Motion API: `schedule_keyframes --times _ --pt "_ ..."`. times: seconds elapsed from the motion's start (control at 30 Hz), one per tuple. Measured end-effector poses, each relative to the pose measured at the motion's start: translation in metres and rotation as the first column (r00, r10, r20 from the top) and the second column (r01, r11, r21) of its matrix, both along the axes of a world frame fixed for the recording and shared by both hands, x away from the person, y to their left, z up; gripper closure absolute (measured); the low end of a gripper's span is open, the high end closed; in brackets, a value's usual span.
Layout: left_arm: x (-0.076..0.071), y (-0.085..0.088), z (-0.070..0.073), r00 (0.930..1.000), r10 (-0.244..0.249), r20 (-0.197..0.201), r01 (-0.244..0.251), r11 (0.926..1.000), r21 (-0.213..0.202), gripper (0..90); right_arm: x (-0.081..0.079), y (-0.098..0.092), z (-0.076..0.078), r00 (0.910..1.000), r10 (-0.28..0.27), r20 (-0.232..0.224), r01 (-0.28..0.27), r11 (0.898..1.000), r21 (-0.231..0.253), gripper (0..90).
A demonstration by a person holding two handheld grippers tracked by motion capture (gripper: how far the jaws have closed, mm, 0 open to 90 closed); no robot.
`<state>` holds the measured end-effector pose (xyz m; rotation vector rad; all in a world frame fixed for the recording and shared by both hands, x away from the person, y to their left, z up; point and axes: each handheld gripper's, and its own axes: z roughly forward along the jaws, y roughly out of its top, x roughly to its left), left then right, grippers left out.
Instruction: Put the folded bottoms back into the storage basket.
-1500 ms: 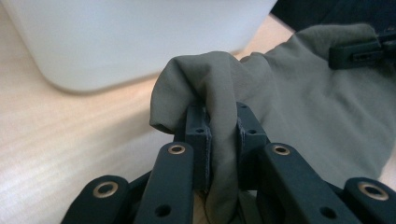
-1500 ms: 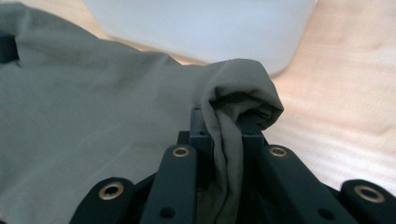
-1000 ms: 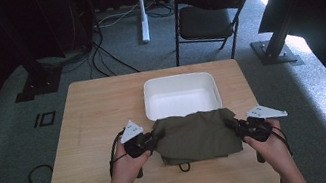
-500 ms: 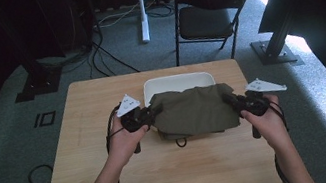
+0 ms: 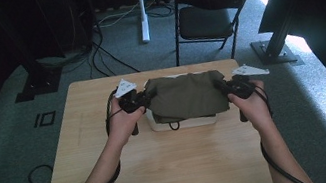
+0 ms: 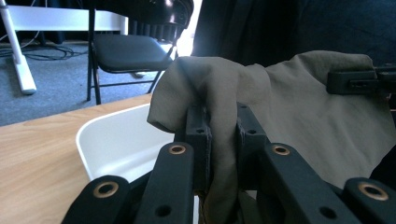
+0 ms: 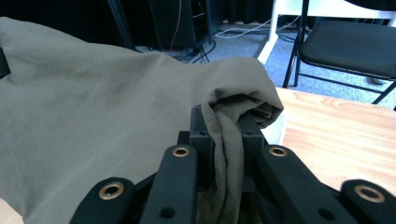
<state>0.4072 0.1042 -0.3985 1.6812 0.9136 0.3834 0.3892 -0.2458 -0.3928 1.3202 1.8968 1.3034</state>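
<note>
One cloth, one tray, two hand-held grippers on one bench.
One olive-green fabric cloth (image 5: 186, 96); one white rectangular plastic tray (image 5: 184, 121); one left hand-held gripper (image 5: 141, 100) and one right hand-held gripper (image 5: 225, 88); one light wooden bench (image 5: 164, 167); one black folding metal chair (image 5: 210, 12) beyond its far edge.

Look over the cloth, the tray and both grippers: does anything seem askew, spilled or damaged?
Nothing stands out. The olive cloth hangs between the left gripper and right gripper, over the white tray; a cord loop dangles below.

We see no readable text, labels, brands or nos. anywhere, incl. on cloth (image 5: 186, 96), tray (image 6: 122, 142) or grippers.
</note>
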Motion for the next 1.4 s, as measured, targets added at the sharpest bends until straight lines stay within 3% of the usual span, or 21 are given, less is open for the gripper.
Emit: schedule_keyframes --times 0.17,0.27,0.4,0.5,0.87,1.07,1.27,1.3,1.4 --pt "0.017 -0.001 -0.007 0.9996 0.020 -0.018 -0.020 0.9998 -0.007 81.0 0.025 0.009 -0.012 0.9996 -0.026 -0.012 0.026 1.000 -0.015 81.7" --pt "0.026 -0.001 -0.013 0.9985 0.034 -0.042 -0.034 0.9994 0.002 80.9 0.032 0.010 -0.015 0.9995 -0.029 -0.013 0.029 1.000 -0.008 81.7" --pt "0.035 -0.004 -0.020 0.9976 0.048 -0.050 -0.047 0.9987 0.019 80.9 0.042 0.012 -0.024 0.9986 -0.039 -0.034 0.039 0.999 -0.017 81.7" --pt "0.043 -0.009 -0.029 0.9953 0.052 -0.082 -0.048 0.9979 0.042 80.9 0.053 0.016 -0.035 0.9963 -0.057 -0.064 0.055 0.998 -0.021 81.7" --pt "0.055 -0.014 -0.056 0.9849 0.074 -0.157 -0.062 0.9949 0.079 81.0 0.069 0.023 -0.064 0.9851 -0.087 -0.148 0.084 0.996 -0.025 81.6" --pt "0.060 -0.020 -0.066 0.9807 0.077 -0.180 -0.060 0.9937 0.094 81.0 0.075 0.033 -0.074 0.9806 -0.107 -0.164 0.097 0.993 -0.067 81.6" --pt "0.064 -0.024 -0.072 0.9773 0.093 -0.190 -0.067 0.9878 0.141 81.0 0.080 0.037 -0.081 0.9742 -0.134 -0.181 0.115 0.987 -0.115 81.5" --pt "0.066 -0.023 -0.075 0.9727 0.109 -0.205 -0.078 0.9855 0.150 81.0 0.082 0.037 -0.085 0.9717 -0.143 -0.188 0.121 0.985 -0.126 81.4" --pt "0.068 -0.023 -0.078 0.9697 0.119 -0.213 -0.086 0.9839 0.156 80.9 0.084 0.037 -0.089 0.9676 -0.149 -0.204 0.123 0.983 -0.134 81.4"
